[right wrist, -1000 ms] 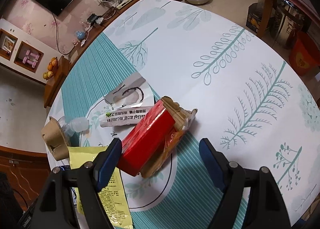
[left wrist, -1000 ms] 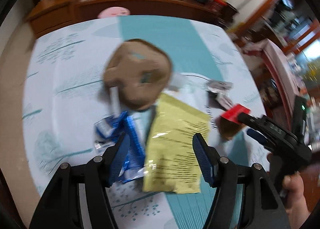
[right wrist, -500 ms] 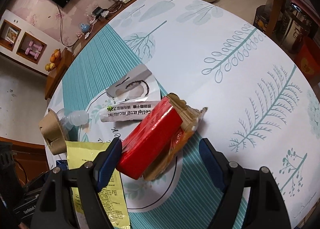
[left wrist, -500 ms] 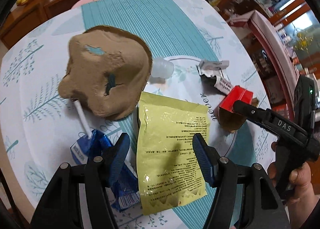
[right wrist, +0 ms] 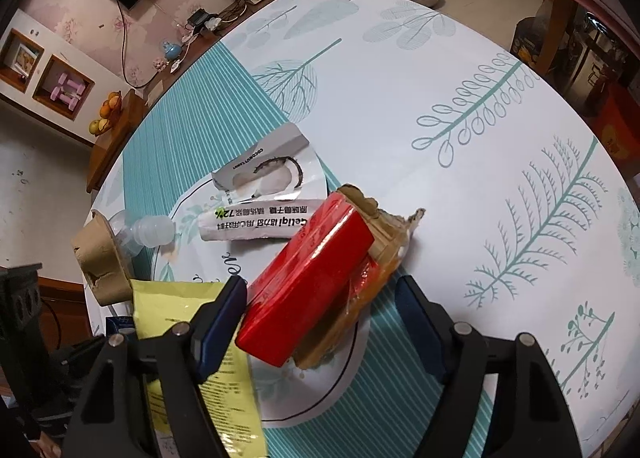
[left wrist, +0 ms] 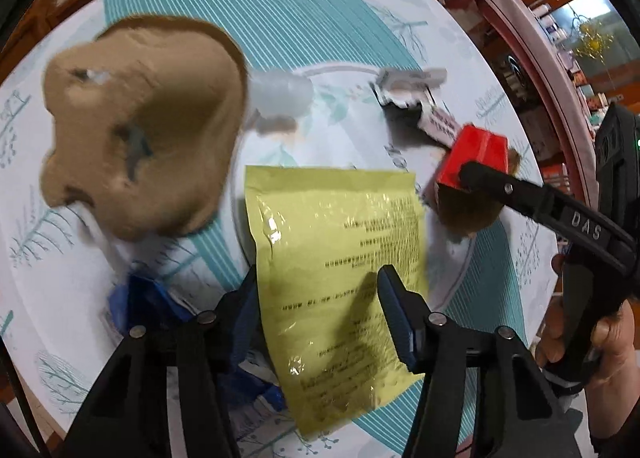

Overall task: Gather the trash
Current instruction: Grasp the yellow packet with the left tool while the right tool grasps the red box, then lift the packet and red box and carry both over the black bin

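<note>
Trash scattered on a round surface [right wrist: 460,69] covered in a teal and white leaf-print cloth. Landmark: yellow pouch [left wrist: 340,258], lying flat.

Left hand-held gripper [left wrist: 316,298] poised over the pouch's near half, jaws partly open and just narrowed, one blue pad over the pouch, the other at its left edge; contact not discernible. Blue wrapper [left wrist: 148,302] just left of the pouch, partly under the left finger. Brown moulded-pulp tray [left wrist: 140,121] beyond and left of the pouch.

Right hand-held gripper [right wrist: 316,310], to the right of the pouch, jaws wide and just narrowed, straddling a red box [right wrist: 308,282] resting on torn brown cardboard; left pad just beside the box, right pad clear of it.
</note>
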